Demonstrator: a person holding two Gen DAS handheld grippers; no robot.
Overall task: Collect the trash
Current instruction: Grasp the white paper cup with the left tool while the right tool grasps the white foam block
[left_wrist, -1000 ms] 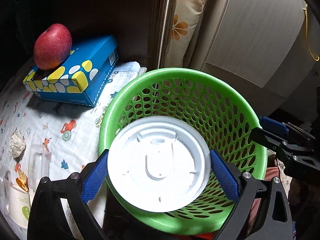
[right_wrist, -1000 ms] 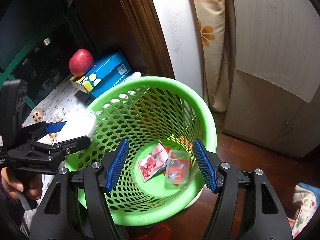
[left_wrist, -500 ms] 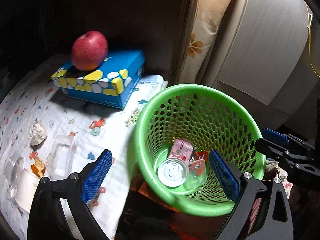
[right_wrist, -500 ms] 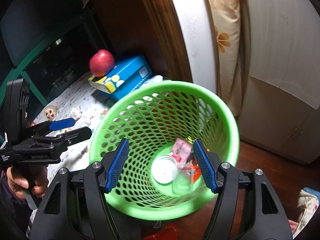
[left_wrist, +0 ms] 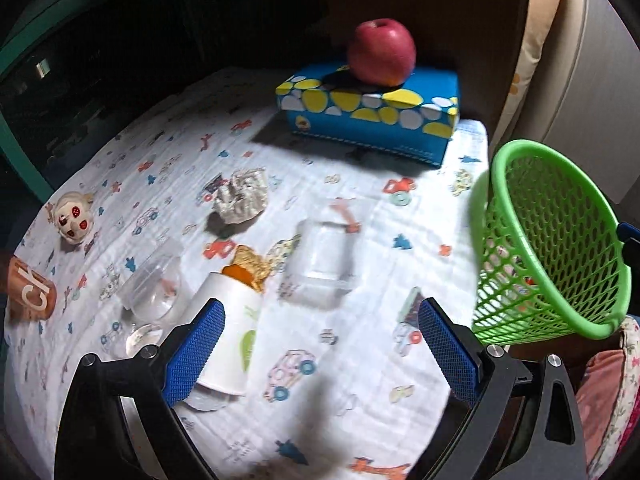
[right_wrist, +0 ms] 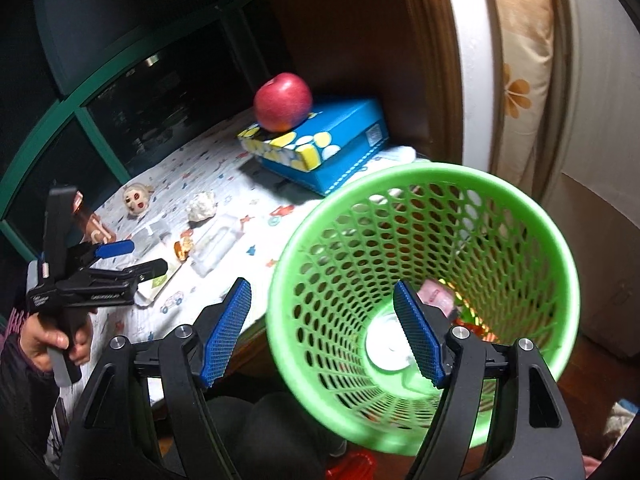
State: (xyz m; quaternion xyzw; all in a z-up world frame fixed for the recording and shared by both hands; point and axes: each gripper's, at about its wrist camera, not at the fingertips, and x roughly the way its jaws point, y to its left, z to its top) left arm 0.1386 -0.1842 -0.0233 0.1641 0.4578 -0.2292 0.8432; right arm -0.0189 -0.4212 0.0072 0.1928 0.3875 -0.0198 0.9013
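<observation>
The green mesh basket [right_wrist: 520, 208] [left_wrist: 548, 248] stands off the table's right edge, holding a white lid [right_wrist: 384, 346], a pink packet [right_wrist: 436, 300] and red wrappers. My right gripper [right_wrist: 322, 332] hovers over its near rim; its jaws are opening and the pads press on nothing. My left gripper [left_wrist: 320, 344] [right_wrist: 140, 258] is open and empty over the table. Under it lie a tipped white paper cup [left_wrist: 228, 340] with orange peel [left_wrist: 244, 268], a clear plastic container [left_wrist: 324, 264], a clear cup [left_wrist: 154, 284] and a crumpled paper ball [left_wrist: 240, 196].
A red apple [left_wrist: 380, 52] rests on a blue tissue box [left_wrist: 372, 120] at the table's back. A small toy head [left_wrist: 74, 216] and a brown object [left_wrist: 30, 292] lie at the left. A hand [right_wrist: 52, 344] holds the left gripper. Wooden frame and cabinet stand behind the basket.
The white lid left my left gripper and now lies in the basket. The left gripper swung left from the basket to over the table. The right gripper's jaws widened.
</observation>
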